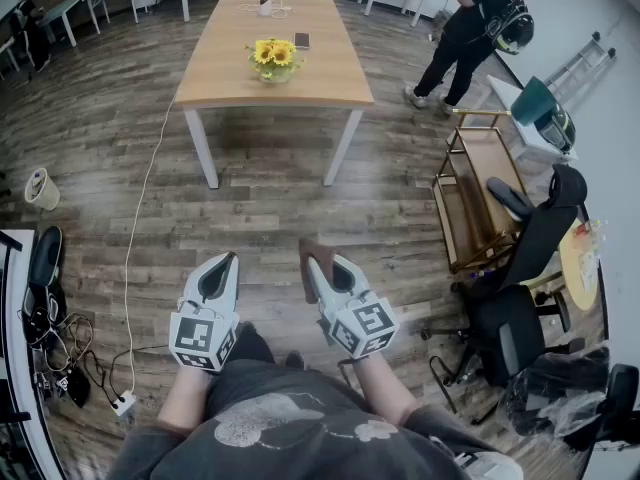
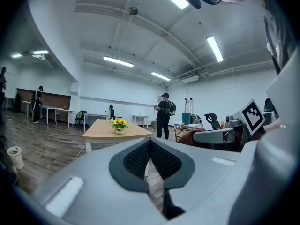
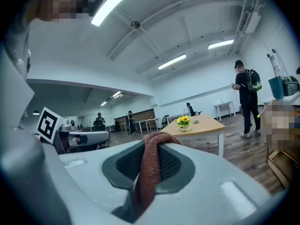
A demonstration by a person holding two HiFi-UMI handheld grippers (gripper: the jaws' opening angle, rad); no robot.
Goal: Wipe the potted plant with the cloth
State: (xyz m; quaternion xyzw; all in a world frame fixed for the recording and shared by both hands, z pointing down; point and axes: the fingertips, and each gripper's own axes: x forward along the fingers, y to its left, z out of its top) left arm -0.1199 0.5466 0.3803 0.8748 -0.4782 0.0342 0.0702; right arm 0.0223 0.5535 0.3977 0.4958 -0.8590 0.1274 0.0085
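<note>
The potted plant [image 1: 274, 59], yellow flowers in a small pot, stands on a wooden table [image 1: 225, 80] far ahead; it also shows small in the left gripper view [image 2: 119, 125] and the right gripper view [image 3: 183, 122]. My right gripper [image 1: 314, 261] is shut on a reddish-brown cloth [image 1: 312, 260], which folds over between its jaws [image 3: 151, 170]. My left gripper [image 1: 222, 265] is shut with nothing between its jaws [image 2: 150, 156]. Both grippers are held low, close to my body, well short of the table.
A gold-framed cart [image 1: 478, 196] and black office chairs [image 1: 525, 268] stand at the right. A person [image 1: 470, 33] stands beyond the table's right end. A white cable [image 1: 135, 258] runs across the wood floor to a power strip at the left. A small bin [image 1: 41, 189] sits left.
</note>
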